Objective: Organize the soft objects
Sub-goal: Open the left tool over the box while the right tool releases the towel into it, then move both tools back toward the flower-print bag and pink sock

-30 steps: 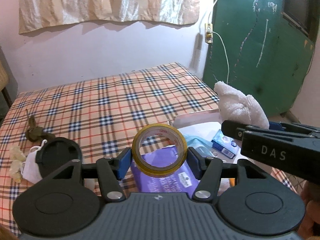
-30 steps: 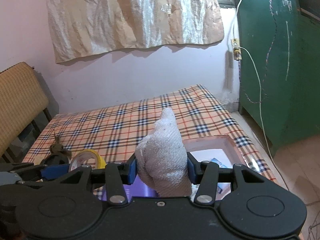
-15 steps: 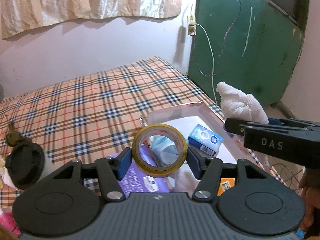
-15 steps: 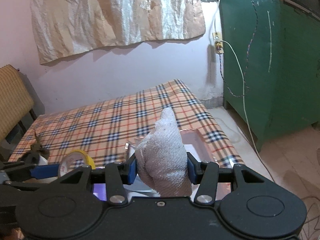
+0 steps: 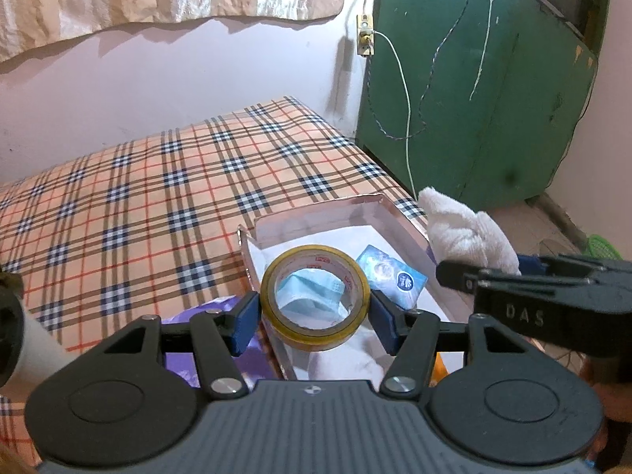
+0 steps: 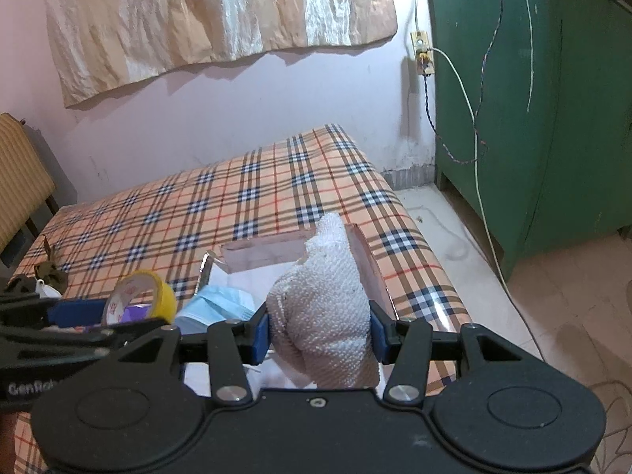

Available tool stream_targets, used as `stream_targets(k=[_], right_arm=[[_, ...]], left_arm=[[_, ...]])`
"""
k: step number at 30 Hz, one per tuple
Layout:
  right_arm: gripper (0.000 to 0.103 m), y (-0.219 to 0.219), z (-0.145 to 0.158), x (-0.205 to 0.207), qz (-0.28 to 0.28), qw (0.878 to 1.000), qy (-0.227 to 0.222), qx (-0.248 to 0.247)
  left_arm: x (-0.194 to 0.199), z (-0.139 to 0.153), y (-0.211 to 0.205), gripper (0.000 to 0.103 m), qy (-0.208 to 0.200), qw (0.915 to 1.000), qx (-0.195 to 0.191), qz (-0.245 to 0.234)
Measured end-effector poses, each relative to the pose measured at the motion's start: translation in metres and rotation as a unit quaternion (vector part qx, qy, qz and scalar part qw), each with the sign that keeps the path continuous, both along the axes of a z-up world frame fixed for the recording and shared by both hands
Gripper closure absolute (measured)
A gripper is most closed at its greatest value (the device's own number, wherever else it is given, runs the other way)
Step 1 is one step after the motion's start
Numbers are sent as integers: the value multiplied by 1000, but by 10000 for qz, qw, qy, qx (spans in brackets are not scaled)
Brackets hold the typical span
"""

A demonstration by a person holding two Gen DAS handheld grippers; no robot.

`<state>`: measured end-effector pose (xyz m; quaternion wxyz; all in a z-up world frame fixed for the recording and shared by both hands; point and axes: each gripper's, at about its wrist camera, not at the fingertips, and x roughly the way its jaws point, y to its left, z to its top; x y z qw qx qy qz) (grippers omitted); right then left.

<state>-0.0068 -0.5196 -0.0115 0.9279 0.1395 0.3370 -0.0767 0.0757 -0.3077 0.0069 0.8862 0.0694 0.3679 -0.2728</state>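
My left gripper (image 5: 315,312) is shut on a yellow tape roll (image 5: 316,335), held above the near end of a clear plastic tray (image 5: 389,219) on the plaid bed. My right gripper (image 6: 319,331) is shut on a white knitted cloth (image 6: 328,308), held over the tray's (image 6: 367,264) right side. The cloth also shows at the right of the left wrist view (image 5: 462,233). The tape roll shows at the left of the right wrist view (image 6: 156,290). In the tray lie a blue face mask (image 5: 308,288) and a small blue packet (image 5: 391,276).
A purple packet (image 5: 213,308) lies left of the tray. A white bottle with a black cap (image 5: 23,339) is at the far left. The bed's edge (image 6: 426,245) drops to the floor by a green cabinet (image 6: 533,118). A dark cloth bundle (image 6: 49,272) lies at the bed's left.
Both grippers have moved right and forward over the tray, still holding the tape roll and the cloth. The tray now lies directly beneath them.
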Motion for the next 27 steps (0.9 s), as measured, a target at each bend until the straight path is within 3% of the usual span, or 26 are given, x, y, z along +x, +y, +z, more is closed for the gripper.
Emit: stream_targets(k=[9,11,12,16,27], right_arm=[[39,-9,-14,4,-81,9999,87,51],[30,-10,-15,5,-82,9999,73,38],[27,-10,-15,5,-79,9999,61,46],[26,-5,-7,-1,-89,9999,-48,-23],[22,38,35,-22,153,9989,-358,-254]], left_arm=[[21,-8,-16,41,-26,10000,-83,17],[25,-8,-17,28,-39,9999,-119,68],[25,-8,-16,26,-45,9998,-174,70],[21,-1,-11,18,-72,9997,-227,49],[-2,30,29,10,-173,9988,-160,433]])
